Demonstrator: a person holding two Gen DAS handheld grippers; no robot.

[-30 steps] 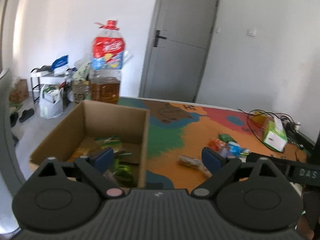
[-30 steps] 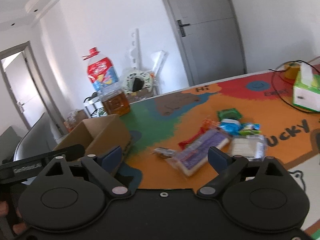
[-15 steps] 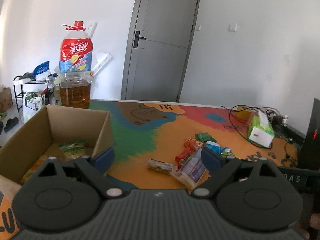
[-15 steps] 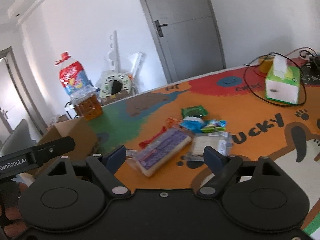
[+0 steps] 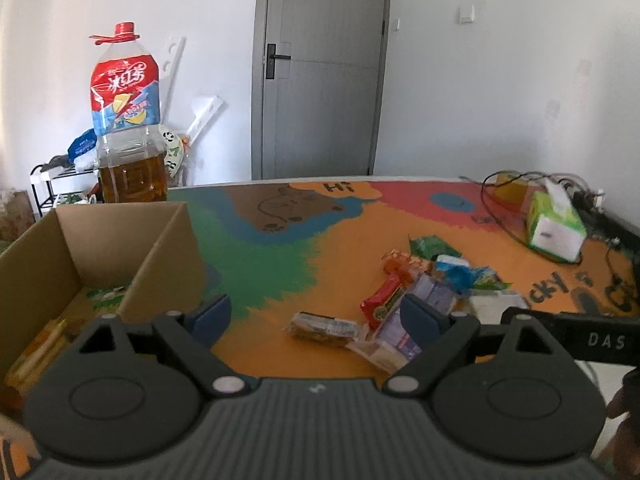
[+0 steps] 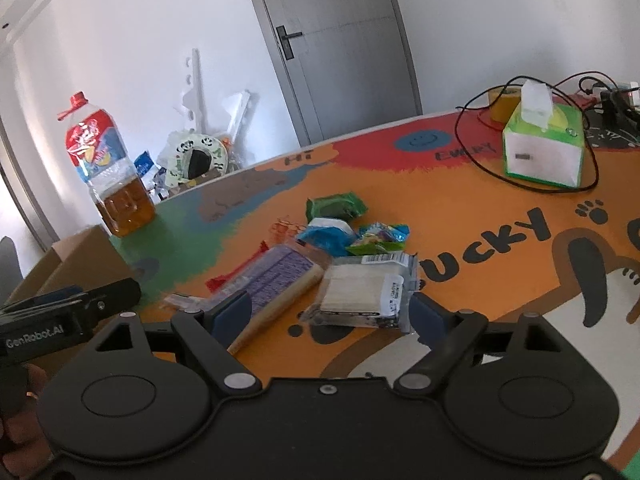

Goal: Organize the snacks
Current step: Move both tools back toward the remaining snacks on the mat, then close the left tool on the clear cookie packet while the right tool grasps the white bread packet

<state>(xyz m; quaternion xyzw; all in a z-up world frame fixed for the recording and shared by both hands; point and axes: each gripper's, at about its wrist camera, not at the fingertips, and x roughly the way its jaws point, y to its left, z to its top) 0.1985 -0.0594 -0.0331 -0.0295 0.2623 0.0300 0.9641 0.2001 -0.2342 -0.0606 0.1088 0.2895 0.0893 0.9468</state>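
Right tool (image 6: pixel 330 314) agape — over clear cracker pack (image 6: pixel 362 290).

Matt brown cardboard box (image 5: pixel 100 248); glossy, crinkled plastic wrappers (image 6: pixel 352 236) (one clear); clear plastic bottle (image 5: pixel 128 136); smooth printed bench (image 6: pixel 460 208).

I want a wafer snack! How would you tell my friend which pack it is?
Find the colourful table mat and the heap of snacks in its middle. The wafer pack lies at the near edge of the heap, right of the long purple pack and in front of the right gripper. It is the only clear wrapper with pale cream layers inside and a white barcode sticker.
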